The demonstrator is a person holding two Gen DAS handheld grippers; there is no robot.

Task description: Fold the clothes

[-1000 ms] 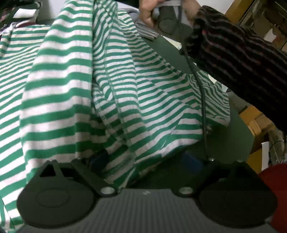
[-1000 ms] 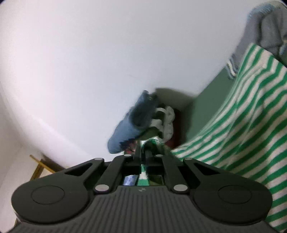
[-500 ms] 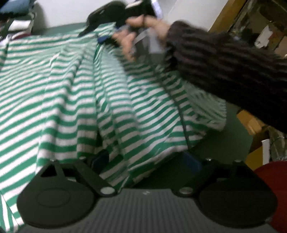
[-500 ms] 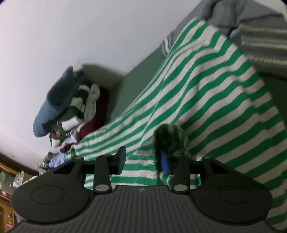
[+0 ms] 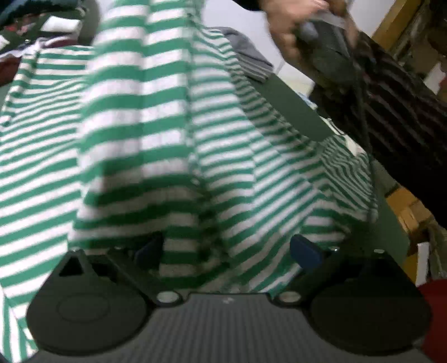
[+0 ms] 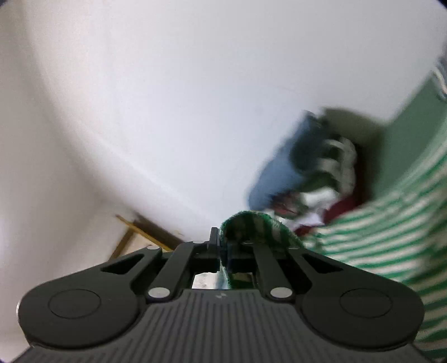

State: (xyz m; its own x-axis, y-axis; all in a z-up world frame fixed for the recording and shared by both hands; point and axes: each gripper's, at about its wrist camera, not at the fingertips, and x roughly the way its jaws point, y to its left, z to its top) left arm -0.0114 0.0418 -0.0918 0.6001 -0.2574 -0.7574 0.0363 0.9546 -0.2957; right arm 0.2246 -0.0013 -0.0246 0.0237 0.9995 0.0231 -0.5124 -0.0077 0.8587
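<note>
A green-and-white striped shirt [image 5: 156, 134] lies spread over the green table [image 5: 293, 111], and part of it is pulled up into a tall ridge. My left gripper [image 5: 226, 250] is open low over the near hem, with cloth bunched between its wide-apart blue pads [image 5: 304, 251]. In the right wrist view, my right gripper [image 6: 220, 244] is shut on a fold of the striped shirt [image 6: 391, 240] and tilted up toward a white wall. The left wrist view shows the right gripper's body [image 5: 329, 50] high at the upper right, held by a hand [image 5: 282, 22] in a dark striped sleeve.
A heap of mixed clothes [image 6: 315, 173] sits at the table's far end by the wall. A grey garment [image 5: 245, 55] lies beyond the shirt. Cardboard boxes [image 5: 413, 212] and a red object [image 5: 435, 307] stand off the table's right edge.
Half a second ago the right gripper was open and low on the shirt. It has since shut on a fold and lifted it high. The left gripper stays open at the hem.
</note>
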